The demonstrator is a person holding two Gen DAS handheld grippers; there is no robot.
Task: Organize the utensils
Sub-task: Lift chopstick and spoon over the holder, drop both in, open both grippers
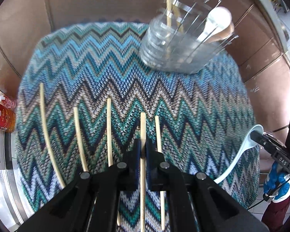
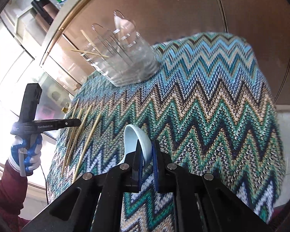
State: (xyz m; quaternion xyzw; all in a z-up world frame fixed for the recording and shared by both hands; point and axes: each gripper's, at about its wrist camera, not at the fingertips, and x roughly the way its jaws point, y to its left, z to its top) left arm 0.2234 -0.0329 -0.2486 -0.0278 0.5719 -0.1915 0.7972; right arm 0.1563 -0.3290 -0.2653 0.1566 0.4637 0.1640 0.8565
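Several wooden chopsticks lie side by side on a zigzag-patterned cloth. My left gripper is shut on one chopstick, which runs between its pads. My right gripper is shut on the bowl of a white ceramic spoon; the spoon also shows in the left wrist view, lifted at the cloth's right edge. A clear glass utensil holder stands at the far side with chopsticks and a white spoon in it; it also shows in the right wrist view.
The cloth covers a small table in front of a brown wall. A red-labelled bottle stands off the table's left side. Cabinets line the room's edge.
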